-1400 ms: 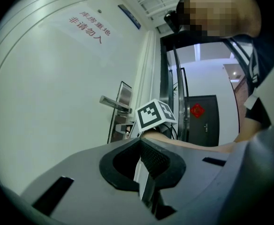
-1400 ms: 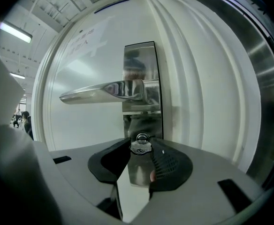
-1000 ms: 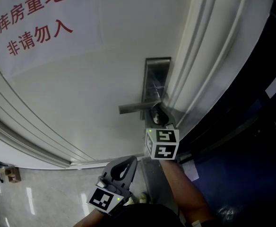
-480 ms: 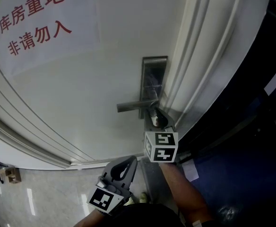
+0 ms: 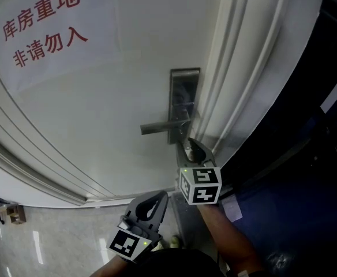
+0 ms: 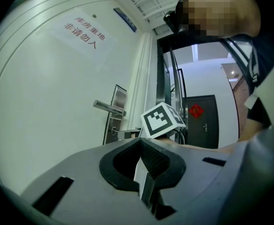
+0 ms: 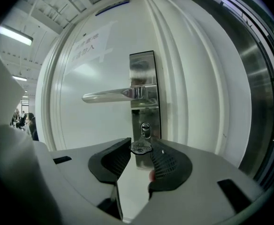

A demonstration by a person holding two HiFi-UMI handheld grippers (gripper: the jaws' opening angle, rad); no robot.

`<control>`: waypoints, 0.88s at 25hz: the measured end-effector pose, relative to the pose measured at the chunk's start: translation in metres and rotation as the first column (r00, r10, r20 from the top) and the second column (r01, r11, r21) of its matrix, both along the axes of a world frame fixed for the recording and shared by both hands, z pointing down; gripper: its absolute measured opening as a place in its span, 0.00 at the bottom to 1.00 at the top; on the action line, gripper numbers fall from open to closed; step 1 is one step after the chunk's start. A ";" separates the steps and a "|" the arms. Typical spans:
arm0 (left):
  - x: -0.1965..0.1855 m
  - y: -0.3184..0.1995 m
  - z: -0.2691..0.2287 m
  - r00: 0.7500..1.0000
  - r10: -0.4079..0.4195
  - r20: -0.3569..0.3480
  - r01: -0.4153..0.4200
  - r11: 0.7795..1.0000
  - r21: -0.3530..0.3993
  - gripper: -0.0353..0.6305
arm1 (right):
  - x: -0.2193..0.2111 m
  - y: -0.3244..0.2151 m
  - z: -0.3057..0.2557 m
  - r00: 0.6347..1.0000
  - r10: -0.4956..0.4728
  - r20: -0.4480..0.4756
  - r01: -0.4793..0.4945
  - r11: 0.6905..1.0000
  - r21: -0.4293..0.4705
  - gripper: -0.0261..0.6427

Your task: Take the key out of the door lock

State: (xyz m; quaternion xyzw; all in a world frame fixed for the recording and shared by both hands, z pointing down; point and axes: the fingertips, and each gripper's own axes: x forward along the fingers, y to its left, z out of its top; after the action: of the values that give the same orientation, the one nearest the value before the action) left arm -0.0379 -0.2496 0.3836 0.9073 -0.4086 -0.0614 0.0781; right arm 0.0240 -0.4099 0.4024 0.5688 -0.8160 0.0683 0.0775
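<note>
The silver key [image 7: 140, 147] lies flat between the tips of my right gripper [image 7: 140, 150], which is shut on its head. It sits just below and in front of the keyhole [image 7: 146, 129] in the steel lock plate [image 7: 143, 71], clear of the lock. In the head view the right gripper [image 5: 194, 151] hangs just under the lock plate [image 5: 183, 94] and the lever handle [image 5: 158, 127]. My left gripper [image 5: 150, 205] is low near the floor, shut, with nothing in it; from its own view its tips [image 6: 140, 143] point toward the door.
The white door carries a paper sign with red characters [image 5: 44, 25]. A ribbed white door frame [image 5: 255, 79] runs along the right, with dark space beyond it. Pale floor tiles [image 5: 41, 238] lie below. A dark door with a red ornament [image 6: 198, 118] stands further off.
My right gripper has drawn back and down from the lock plate with the key in it, leaving a gap to the keyhole. The left gripper has stayed put.
</note>
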 end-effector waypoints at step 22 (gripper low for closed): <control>0.019 0.017 -0.023 1.000 -0.010 0.014 0.010 0.998 0.057 0.06 | 0.015 0.116 -0.038 0.979 -0.196 0.054 0.192 0.979 0.065 0.24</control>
State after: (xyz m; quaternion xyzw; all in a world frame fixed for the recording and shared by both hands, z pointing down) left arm -0.0187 -0.2327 0.3606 0.9075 -0.4118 -0.0667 0.0492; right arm 0.0385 -0.2940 0.3649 0.4861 -0.8712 0.0533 0.0422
